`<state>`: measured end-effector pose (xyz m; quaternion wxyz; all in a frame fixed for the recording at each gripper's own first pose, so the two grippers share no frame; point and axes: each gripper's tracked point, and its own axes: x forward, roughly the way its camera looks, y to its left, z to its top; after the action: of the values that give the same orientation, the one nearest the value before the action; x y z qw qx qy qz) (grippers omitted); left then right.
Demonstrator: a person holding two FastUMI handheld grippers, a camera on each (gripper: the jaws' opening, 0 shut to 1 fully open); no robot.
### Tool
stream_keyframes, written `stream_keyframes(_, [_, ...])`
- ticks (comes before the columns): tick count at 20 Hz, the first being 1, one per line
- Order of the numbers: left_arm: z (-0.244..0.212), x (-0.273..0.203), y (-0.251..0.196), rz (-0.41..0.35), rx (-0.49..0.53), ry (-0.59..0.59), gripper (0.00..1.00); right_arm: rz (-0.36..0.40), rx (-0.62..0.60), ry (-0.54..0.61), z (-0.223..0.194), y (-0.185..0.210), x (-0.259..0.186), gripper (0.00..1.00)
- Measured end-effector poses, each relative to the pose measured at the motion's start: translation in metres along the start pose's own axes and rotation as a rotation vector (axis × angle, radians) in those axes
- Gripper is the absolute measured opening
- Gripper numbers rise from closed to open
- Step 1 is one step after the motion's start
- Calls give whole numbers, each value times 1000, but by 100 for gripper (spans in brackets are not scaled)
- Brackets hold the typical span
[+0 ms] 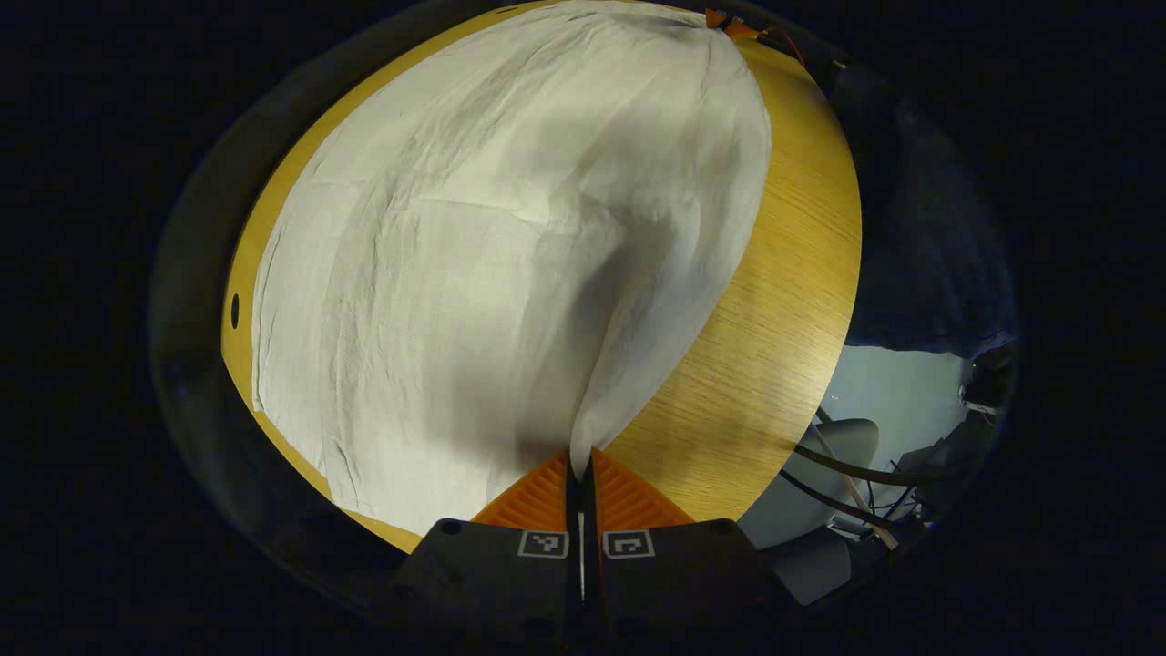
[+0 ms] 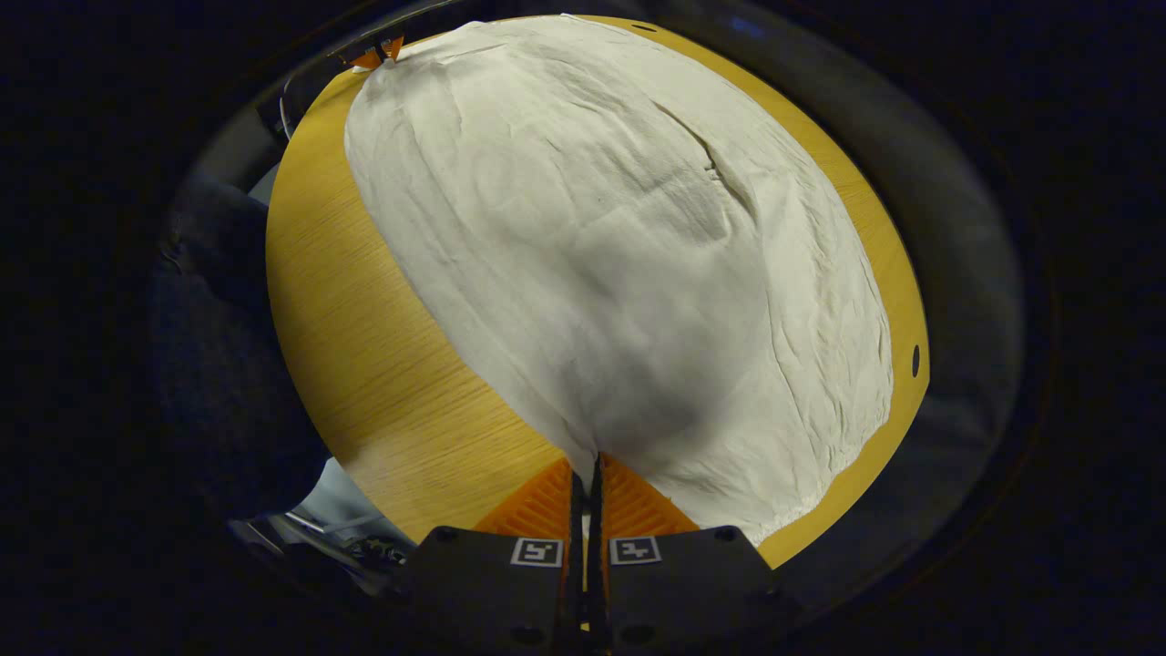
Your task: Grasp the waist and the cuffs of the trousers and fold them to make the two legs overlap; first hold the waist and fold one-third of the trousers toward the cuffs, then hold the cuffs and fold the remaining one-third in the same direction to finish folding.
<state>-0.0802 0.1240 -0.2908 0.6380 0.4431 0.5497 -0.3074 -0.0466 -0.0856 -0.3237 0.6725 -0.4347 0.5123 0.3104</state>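
We had the trousers (image 1: 510, 273) spread pale and wrinkled over the wooden table (image 1: 783, 301), covering most of it from about six o'clock up to twelve in both gripper views. Our left gripper (image 1: 580, 469) was closed almost completely, its fingers pinching a corner of the cloth at six o'clock of its own view, and the fabric rose from that pinch in a raised ridge running toward twelve. Our right gripper (image 2: 588, 469) was likewise closed to a thin slit on another corner of the trousers, at six o'clock of the right gripper view, with the cloth fanning away above it. At roughly twelve o'clock in the left gripper view, and at eleven o'clock in the right gripper view, we could make out the opposite gripper at the far corner, so we held the same long edge at both ends. We could not tell which end was the waist and which the cuffs. We judged that the leg-over-leg fold was the step in hand. The main risk, as we saw it, was that each pinch held only a small bite of fabric, so a quick lift or uneven pull could slip a corner free. Moving one hand faster than the other could skew the fold, and the trapped wrinkles could leave the legs misaligned.
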Motion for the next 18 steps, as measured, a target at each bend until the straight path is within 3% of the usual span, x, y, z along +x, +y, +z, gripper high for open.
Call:
stream_keyframes(3, [3,-2,8,47,-70,-31,0,-30,44,-1,0,-3,-2,5])
stream_keyframes(7, [21,-25,29,146,-296,-163,0,-91,211,-46,6,-22,-20,5])
stream_keyframes(13, [57,-77,98,313,-578,-339,0,-292,498,-226,53,-93,-58,2])
stream_keyframes(18, [109,-114,171,478,-706,-440,0,-411,697,-371,97,-162,-86,4])
